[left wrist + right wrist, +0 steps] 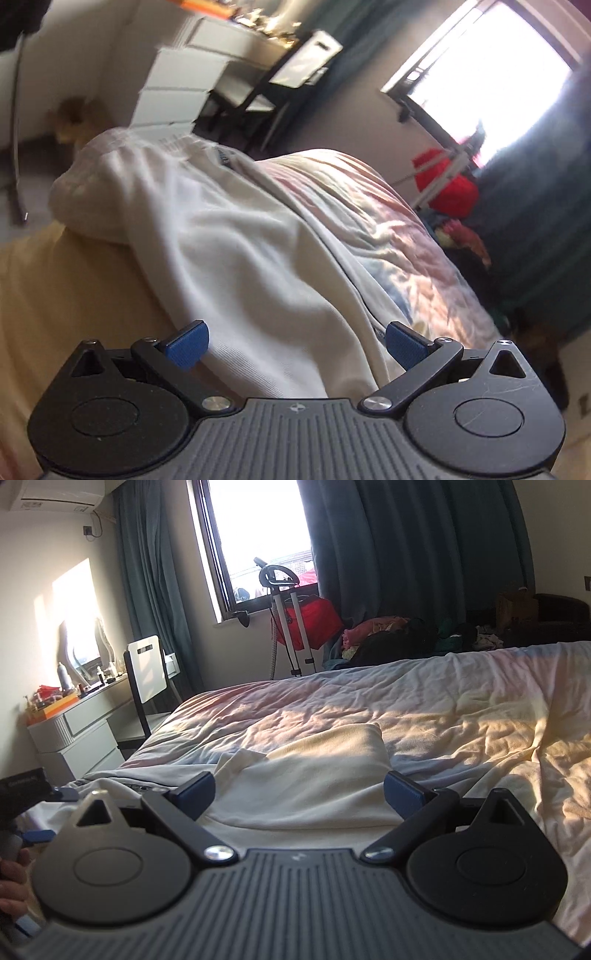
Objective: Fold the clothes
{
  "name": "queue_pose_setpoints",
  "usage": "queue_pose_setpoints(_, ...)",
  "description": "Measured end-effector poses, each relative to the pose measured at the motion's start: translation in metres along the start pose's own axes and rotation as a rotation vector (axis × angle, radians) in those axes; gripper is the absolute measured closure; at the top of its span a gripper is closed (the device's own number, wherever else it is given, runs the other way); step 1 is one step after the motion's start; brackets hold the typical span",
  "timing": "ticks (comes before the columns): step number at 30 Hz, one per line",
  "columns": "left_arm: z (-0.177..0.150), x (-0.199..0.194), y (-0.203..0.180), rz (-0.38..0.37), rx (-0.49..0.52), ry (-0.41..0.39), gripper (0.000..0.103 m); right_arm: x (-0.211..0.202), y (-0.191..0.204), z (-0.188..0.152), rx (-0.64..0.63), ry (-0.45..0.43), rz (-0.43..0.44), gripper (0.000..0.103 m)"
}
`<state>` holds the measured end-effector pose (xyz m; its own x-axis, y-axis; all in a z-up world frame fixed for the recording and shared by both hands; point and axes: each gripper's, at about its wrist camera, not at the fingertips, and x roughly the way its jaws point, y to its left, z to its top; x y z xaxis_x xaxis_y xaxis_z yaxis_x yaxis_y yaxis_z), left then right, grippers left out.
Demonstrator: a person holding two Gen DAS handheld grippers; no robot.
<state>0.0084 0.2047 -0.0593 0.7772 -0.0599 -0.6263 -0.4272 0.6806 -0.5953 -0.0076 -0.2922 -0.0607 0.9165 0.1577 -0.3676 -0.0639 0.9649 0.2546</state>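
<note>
My left gripper point(295, 345) has its fingers point(188, 345) spread wide, holding nothing, just above the white garment point(229, 236). That garment lies rumpled on the bed point(388, 229), bunched up toward the bed's far edge by the drawers point(173, 92). My right gripper point(299, 794) is also spread and empty, hovering over a folded part of the garment point(325, 771) near the bed's near edge. Beyond the far edge stand a chair point(146, 672) and a window point(258, 535).
</note>
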Motion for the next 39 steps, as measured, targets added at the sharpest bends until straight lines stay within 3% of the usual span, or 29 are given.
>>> queue_pose_setpoints(3, 0.03, 0.022, 0.046, -0.012, -0.242, 0.079, 0.0, 0.009, -0.002, -0.003, 0.008, 0.029, -0.004, 0.003)
queue_pose_setpoints(6, 0.052, 0.052, 0.089, -0.124, -0.498, 0.146, 0.0, 0.021, 0.001, -0.009, 0.002, 0.076, -0.002, 0.003)
queue_pose_setpoints(9, 0.059, 0.065, 0.112, -0.155, -0.618, 0.177, 0.0, 0.033, 0.006, -0.014, -0.017, 0.115, 0.01, 0.003)
queue_pose_setpoints(12, 0.054, 0.052, 0.114, -0.189, -0.566, 0.159, 0.0, 0.044, 0.009, -0.017, -0.028, 0.151, 0.015, 0.003)
queue_pose_setpoints(16, 0.038, 0.021, 0.112, -0.165, -0.516, 0.081, 0.0, 0.058, 0.011, -0.02, -0.018, 0.193, 0.022, 0.003)
queue_pose_setpoints(20, 0.036, 0.004, 0.101, -0.023, -0.434, -0.009, 0.0, 0.068, 0.012, -0.021, -0.026, 0.209, 0.022, 0.003)
queue_pose_setpoints(22, 0.036, 0.005, 0.097, 0.034, -0.411, -0.025, 0.0, 0.073, 0.012, -0.022, -0.03, 0.206, 0.012, 0.003)
queue_pose_setpoints(26, 0.047, 0.022, 0.096, 0.062, -0.435, -0.068, 0.0, 0.09, 0.013, -0.021, -0.043, 0.193, -0.012, 0.003)
queue_pose_setpoints(32, 0.069, 0.046, 0.087, 0.11, -0.386, -0.154, 0.001, 0.123, 0.025, -0.026, -0.145, 0.192, -0.049, 0.004)
queue_pose_setpoints(34, 0.075, 0.054, 0.089, 0.115, -0.402, -0.175, 0.007, 0.131, 0.024, -0.032, -0.151, 0.227, -0.047, 0.004)
queue_pose_setpoints(36, 0.079, 0.056, 0.094, 0.135, -0.424, -0.19, 0.027, 0.138, 0.023, -0.037, -0.158, 0.259, -0.045, 0.003)
queue_pose_setpoints(39, 0.083, 0.058, 0.103, 0.156, -0.445, -0.198, 0.037, 0.142, 0.023, -0.043, -0.179, 0.286, -0.053, 0.003)
